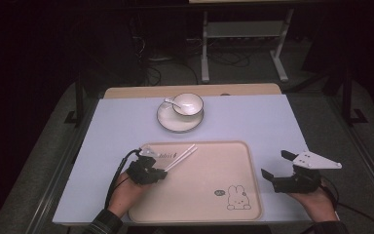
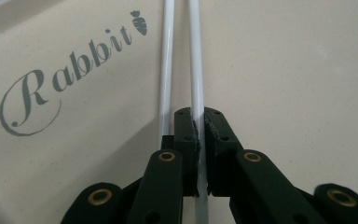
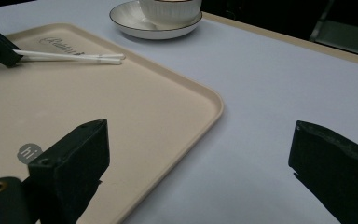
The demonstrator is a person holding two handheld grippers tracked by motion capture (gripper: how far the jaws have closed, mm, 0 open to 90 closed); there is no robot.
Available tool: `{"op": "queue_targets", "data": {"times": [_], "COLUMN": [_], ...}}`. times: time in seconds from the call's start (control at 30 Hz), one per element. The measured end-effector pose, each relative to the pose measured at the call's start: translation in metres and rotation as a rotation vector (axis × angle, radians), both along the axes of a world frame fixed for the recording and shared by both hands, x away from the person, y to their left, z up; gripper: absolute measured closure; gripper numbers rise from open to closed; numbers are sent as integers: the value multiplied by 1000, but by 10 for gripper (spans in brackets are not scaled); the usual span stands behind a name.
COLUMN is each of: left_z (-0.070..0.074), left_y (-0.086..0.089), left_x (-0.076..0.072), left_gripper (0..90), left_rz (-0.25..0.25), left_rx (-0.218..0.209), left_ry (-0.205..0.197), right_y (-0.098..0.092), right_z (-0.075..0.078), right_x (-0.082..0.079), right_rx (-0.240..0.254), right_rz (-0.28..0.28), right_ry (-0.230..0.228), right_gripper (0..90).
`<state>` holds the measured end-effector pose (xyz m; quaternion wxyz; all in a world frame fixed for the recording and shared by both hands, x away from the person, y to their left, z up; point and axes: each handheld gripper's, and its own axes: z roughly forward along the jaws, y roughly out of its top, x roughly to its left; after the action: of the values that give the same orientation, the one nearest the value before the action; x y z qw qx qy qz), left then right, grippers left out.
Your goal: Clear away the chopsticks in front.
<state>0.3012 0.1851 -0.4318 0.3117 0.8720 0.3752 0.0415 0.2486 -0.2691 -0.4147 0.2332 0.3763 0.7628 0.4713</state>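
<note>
nearest the camera, the right gripper [image 1: 276,165] is held with jaws spread wide and empty, over the table [image 1: 253,122] just beside the right edge of the tray [image 1: 209,170]. the left gripper [image 1: 159,171] is closed, pinching one of two white chopsticks [image 1: 181,157]; the second lies alongside, touching. their long axis runs away from the jaws, along the tray's matt beige surface, towards its far rim. farther off, a glossy round bowl [image 1: 188,103] with a spoon [image 1: 169,102] is seen on a saucer [image 1: 168,122].
</note>
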Motion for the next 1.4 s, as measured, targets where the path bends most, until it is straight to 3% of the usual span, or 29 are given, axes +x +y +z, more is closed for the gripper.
{"op": "queue_targets", "data": {"times": [0.33,0.47,0.67,0.77,0.97,1.17,1.27,1.4], "left_z": [1,8,19,17,6,-9,-8,-8], "left_y": [1,-1,-27,-45,-79,-96,-95,-86], "left_x": [0,1,19,32,56,71,76,84], "left_gripper": [814,811,867,896,895,895,894,895], "left_rz": [-5,-6,-107,-140,-177,-159,-138,-105], "left_rx": [-1,-31,-73,-82,-59,-54,-42,-52], "left_ry": [0,-25,-71,-59,-48,-56,-72,-61], "right_y": [0,0,2,3,2,2,2,1], "right_z": [0,0,0,0,0,0,-1,-1], "right_x": [0,0,1,0,1,5,5,5], "right_rx": [-2,-2,-8,-11,-10,-4,-6,-4], "right_rz": [1,2,5,7,6,9,12,11], "right_ry": [1,0,1,-3,0,0,3,0], "right_gripper": [43,43,43,43,43,43,43,44]}}
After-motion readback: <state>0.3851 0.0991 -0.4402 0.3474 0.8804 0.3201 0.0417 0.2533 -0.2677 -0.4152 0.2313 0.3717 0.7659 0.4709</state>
